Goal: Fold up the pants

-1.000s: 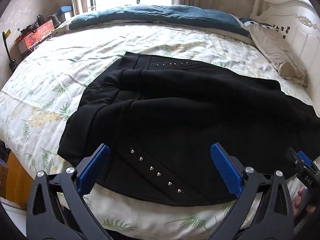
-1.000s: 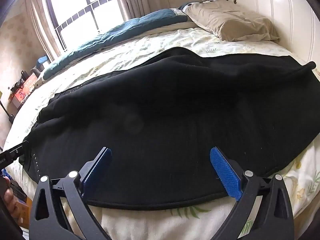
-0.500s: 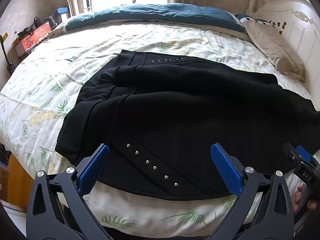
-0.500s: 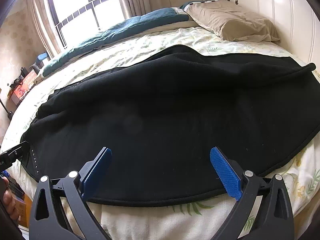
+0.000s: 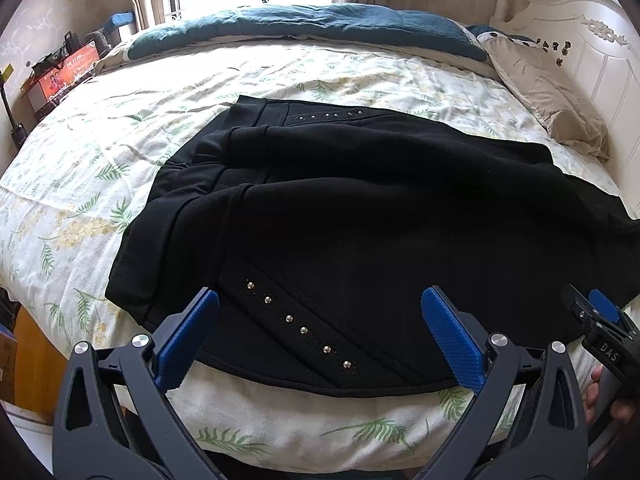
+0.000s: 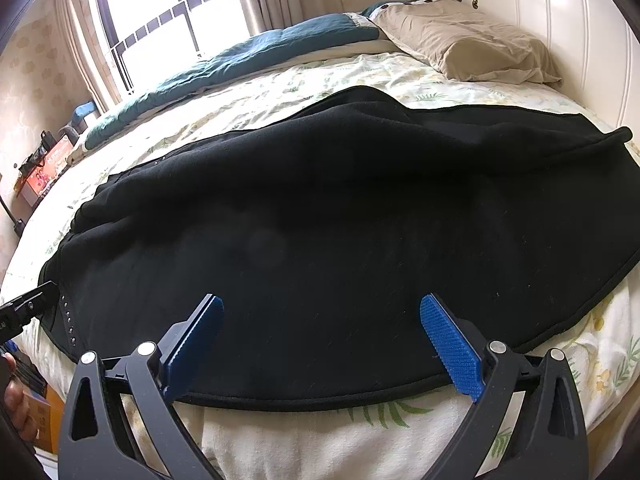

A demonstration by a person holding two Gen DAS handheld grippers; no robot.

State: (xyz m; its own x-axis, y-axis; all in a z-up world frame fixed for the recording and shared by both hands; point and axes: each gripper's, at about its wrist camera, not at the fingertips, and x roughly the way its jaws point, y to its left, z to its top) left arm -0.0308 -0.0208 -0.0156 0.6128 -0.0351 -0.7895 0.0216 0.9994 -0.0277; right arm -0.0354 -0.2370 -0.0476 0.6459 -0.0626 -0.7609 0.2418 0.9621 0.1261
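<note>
Black pants (image 5: 360,224) with small metal studs lie spread across the bed, waist end at the left, legs running right. They also fill the right wrist view (image 6: 340,232). My left gripper (image 5: 320,336) is open and empty, just above the near hem by the stud row. My right gripper (image 6: 320,340) is open and empty over the near edge of the legs. The right gripper's tip shows at the right edge of the left wrist view (image 5: 600,320).
The bed has a leaf-print sheet (image 5: 120,152), a teal duvet (image 5: 320,24) at the far side and a beige pillow (image 6: 472,48) by the white headboard (image 5: 592,40). A box and clutter (image 5: 60,76) sit at the far left.
Both grippers have drawn back a little toward the near bed edge, so more sheet shows below the pants. The pants have not moved.
</note>
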